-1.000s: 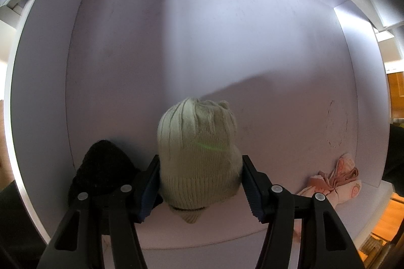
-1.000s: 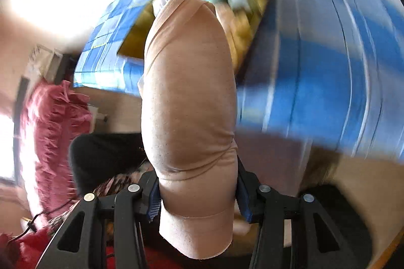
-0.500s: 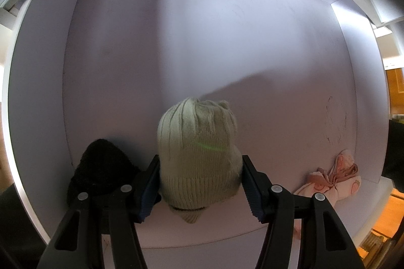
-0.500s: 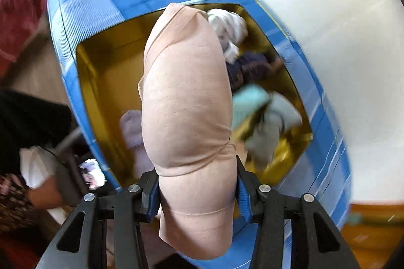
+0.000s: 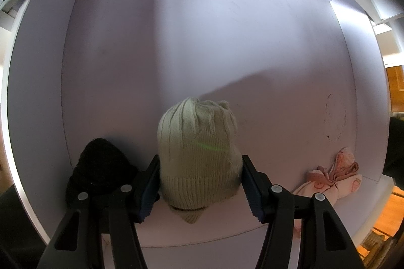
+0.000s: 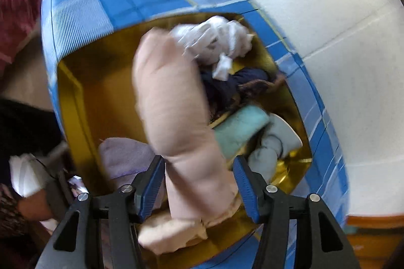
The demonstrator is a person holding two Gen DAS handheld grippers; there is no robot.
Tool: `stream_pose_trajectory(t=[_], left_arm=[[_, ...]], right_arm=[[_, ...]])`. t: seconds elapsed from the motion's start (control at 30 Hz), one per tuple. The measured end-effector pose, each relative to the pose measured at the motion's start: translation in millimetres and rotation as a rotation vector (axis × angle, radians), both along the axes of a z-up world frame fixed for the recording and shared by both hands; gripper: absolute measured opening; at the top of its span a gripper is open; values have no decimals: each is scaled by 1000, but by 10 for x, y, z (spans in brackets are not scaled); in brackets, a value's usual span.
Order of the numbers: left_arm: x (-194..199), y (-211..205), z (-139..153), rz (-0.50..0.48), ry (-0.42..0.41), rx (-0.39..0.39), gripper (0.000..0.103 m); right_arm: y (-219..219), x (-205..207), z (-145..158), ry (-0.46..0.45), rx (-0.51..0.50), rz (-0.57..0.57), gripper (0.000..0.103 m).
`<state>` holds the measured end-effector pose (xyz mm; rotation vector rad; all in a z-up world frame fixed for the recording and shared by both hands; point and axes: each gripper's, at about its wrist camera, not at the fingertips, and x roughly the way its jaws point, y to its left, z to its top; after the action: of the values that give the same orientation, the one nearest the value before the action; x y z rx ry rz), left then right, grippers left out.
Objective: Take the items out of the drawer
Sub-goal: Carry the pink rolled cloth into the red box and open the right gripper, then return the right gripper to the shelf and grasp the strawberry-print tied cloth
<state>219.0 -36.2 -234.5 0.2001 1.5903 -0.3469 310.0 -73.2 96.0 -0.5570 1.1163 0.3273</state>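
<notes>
Left gripper (image 5: 200, 189), pointing down into the white, flat-bottomed drawer (image 5: 227, 54): its blue-padded jaws stand about half open and press on both sides of a pale green ribbed knit beanie (image 5: 198, 155), which stands upright between them near the drawer's front. Just beside the left jaw lies a black knitted hat (image 5: 101, 168); near the front right corner lies a crumpled pink patterned cloth (image 5: 335, 178), well apart from the beanie.

Right gripper (image 6: 199, 187), tilted down over a blue-and-white checked fabric bin with a yellow lining (image 6: 101, 3): its jaws are opening, and a long beige cloth garment (image 6: 176, 117) hangs between them, a gap showing on either side, so the pads no longer press on it. The garment's lower end is blurred. Inside the bin lie a white crumpled cloth (image 6: 217, 39), a dark navy cloth (image 6: 234, 84), a folded teal cloth (image 6: 240, 127) and a lilac cloth (image 6: 126, 155).
</notes>
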Motion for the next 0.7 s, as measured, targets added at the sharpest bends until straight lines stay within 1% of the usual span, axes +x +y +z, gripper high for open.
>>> stream_pose_trajectory(t=[0.03,0.1,0.13,0.17,0.2,0.27,0.33,0.4,0.53,0.63,0.67,0.7], left_arm=[[-60,-53,-65,0,-2,1,61],[-105,-99,-71,3,-3,0,61],[-115,-100,-72,4,-3,-2,61],[-125,-98,-69,5,-3,-3,61],[-133,-72,-65,5,-4,-4,61],[-138,-39,-52,7,-2,-7,61],[-125,-5,-22,11,1,-10,60],[-107,22,-18,8,2,-10,61],[-117,41,-12,6,1,-9,61],[-102,51,-10,6,-1,-9,61],[-80,68,-9,4,-2,-8,61],[-83,69,-7,2,-4,-7,61]], right_arm=[[-66,-23,44,0,51,-34,57],[-115,-54,128,12,145,-77,57],[-157,-72,121,19,204,-108,57],[-172,-69,89,23,229,-126,50],[-161,-65,30,32,248,-141,39],[-137,-1,-122,42,233,-175,34],[-98,73,-285,52,235,-205,33],[-72,118,-348,35,266,-217,33],[-77,74,-333,11,346,-228,34],[-232,-141,-224,-6,487,-241,34],[-311,-285,-183,-14,548,-233,35],[-344,-363,-172,-20,575,-221,36]])
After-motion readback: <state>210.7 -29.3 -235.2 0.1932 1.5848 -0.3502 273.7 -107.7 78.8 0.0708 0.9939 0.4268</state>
